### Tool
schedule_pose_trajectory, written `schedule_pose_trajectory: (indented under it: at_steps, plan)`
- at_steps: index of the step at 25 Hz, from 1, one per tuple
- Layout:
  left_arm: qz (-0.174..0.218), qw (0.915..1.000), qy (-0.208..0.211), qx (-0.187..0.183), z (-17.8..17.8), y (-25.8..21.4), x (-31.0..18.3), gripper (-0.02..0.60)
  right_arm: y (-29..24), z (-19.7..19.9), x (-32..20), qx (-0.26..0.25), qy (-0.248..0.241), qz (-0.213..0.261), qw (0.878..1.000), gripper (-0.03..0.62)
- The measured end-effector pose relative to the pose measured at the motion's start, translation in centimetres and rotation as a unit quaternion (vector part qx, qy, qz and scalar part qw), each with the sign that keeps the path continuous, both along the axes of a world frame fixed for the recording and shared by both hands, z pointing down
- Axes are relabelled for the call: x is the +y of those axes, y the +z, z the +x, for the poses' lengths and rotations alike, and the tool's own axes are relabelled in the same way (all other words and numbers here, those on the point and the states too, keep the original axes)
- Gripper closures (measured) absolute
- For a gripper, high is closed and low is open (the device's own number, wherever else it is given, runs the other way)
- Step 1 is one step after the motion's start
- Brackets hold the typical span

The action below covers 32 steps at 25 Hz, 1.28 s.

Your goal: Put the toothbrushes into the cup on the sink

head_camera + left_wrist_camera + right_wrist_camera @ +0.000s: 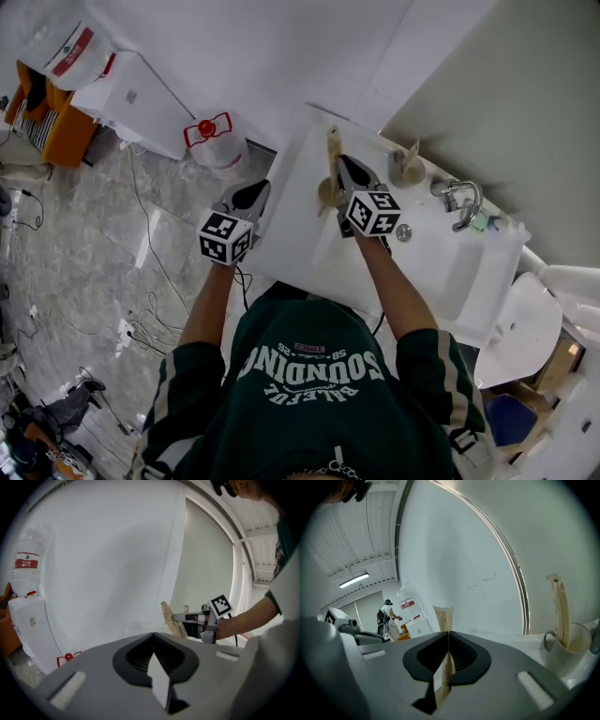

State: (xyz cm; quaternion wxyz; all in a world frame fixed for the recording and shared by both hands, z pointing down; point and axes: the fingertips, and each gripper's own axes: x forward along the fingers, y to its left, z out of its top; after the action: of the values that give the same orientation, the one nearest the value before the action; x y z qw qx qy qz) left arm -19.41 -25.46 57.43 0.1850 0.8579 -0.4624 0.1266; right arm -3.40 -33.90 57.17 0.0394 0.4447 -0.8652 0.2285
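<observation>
The right gripper (448,637) has its jaws clamped on a flat toothbrush in a tan paper wrapper (442,617). The grip is low on the pack, so the top stands upright above the jaw tips, probably so it can go end-first into the cup. That off-white handled cup (568,652) stands on the back ledge of the white sink (441,253) beside the metal tap (461,202), off to the held brush's right. 1 matching wrapped toothbrush (559,606) already leans inside it. The left gripper (253,195) hangs by the sink's left edge, jaws closed together with nothing showing past them, seemingly parked out of the way. The held pack looks thin and card-like, with small dark print down 1 side.
</observation>
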Motion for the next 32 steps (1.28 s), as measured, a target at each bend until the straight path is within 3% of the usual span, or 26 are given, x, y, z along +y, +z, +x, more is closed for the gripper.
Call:
schedule_pose_trajectory:
  at_steps: [14,21,32]
  plan:
    - [-0.009,0.9997,0.020,0.004,1.4,1.0,-1.7,0.532,3.2,0.5,1.6,0.017,-0.007,-0.025,1.000,0.582]
    - [-0.008,0.9997,0.024,0.002,2.5,1.0,-1.2,0.531,5.8,1.1,3.4,0.058,-0.013,-0.055,0.997,0.582]
    - [0.005,0.9997,0.022,-0.001,3.1,-0.5,0.1,0.532,4.2,1.6,4.0,0.060,-0.013,-0.040,0.997,0.578]
